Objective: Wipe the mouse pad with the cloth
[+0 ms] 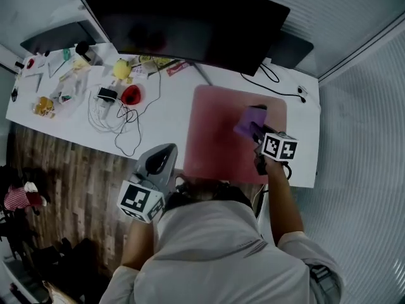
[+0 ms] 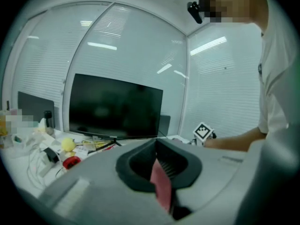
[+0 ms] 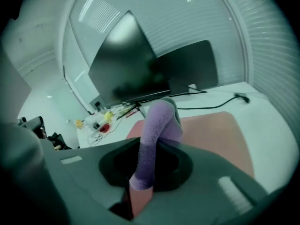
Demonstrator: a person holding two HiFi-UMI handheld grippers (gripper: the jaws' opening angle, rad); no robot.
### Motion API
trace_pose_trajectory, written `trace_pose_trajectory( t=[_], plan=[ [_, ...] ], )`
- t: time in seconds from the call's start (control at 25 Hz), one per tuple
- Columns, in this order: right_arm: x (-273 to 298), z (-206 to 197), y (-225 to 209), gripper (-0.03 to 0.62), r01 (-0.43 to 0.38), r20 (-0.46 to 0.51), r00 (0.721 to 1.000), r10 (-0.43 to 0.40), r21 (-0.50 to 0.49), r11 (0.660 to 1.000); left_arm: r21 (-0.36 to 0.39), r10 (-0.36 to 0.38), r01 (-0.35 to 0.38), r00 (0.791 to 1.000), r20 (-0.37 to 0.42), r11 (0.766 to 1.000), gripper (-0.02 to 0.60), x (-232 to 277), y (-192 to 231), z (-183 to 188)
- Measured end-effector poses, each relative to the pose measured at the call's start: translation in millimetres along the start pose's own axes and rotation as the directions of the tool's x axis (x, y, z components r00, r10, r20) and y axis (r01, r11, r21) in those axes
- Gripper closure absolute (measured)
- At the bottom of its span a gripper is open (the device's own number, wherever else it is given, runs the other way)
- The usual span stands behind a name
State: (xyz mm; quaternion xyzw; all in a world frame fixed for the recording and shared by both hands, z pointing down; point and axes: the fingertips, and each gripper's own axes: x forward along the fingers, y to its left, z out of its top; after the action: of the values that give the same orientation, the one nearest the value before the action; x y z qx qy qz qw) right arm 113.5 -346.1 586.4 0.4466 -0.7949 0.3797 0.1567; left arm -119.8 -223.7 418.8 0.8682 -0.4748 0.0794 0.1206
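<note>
We clamp the purple cloth (image 1: 247, 120) in the right gripper (image 1: 257, 130) on the mouse pad (image 1: 215, 138), far-right part; left gripper (image 1: 160, 157) closed empty, beside its left edge.

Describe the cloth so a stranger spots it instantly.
Before the wide dark monitor on the white desk lies a pink mouse pad. Near its far right corner is the cloth, pinched in the right gripper. It is the only purple, crumpled thing there.

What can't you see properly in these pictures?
- Near edge of the mouse pad: head view, hidden by the person's head.
- Part of the cloth: head view, covered by the right tool.
- Little things beside the cables: head view, too small to name.
</note>
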Motion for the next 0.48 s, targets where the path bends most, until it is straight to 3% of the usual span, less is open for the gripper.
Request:
trace_pose_trajectory(
  t=[0.12, 0.28, 0.4, 0.48],
  plan=[
    [47, -14, 81, 0.537, -0.127, -0.065, 0.99, 0.124, -0.051, 0.991, -0.019, 0.037, -0.037, 0.999, -0.001, 0.999, 0.578, -33, 33, -10],
    [105, -44, 169, 0.537, -0.226, -0.167, 0.965, 0.202, -0.141, 0.964, -0.057, 0.081, -0.08, 0.997, 0.011, 0.995, 0.578, -82, 70, -23],
    [144, -61, 216, 0.537, -0.264, -0.212, 0.951, 0.226, -0.17, 0.949, -0.081, 0.1, -0.1, 0.995, 0.002, 0.992, 0.578, -113, 95, -35],
    [170, -73, 226, 0.537, -0.24, -0.25, 0.95, 0.188, -0.198, 0.95, -0.084, 0.103, -0.104, 0.995, -0.015, 0.991, 0.578, -123, 111, -42]
  ],
)
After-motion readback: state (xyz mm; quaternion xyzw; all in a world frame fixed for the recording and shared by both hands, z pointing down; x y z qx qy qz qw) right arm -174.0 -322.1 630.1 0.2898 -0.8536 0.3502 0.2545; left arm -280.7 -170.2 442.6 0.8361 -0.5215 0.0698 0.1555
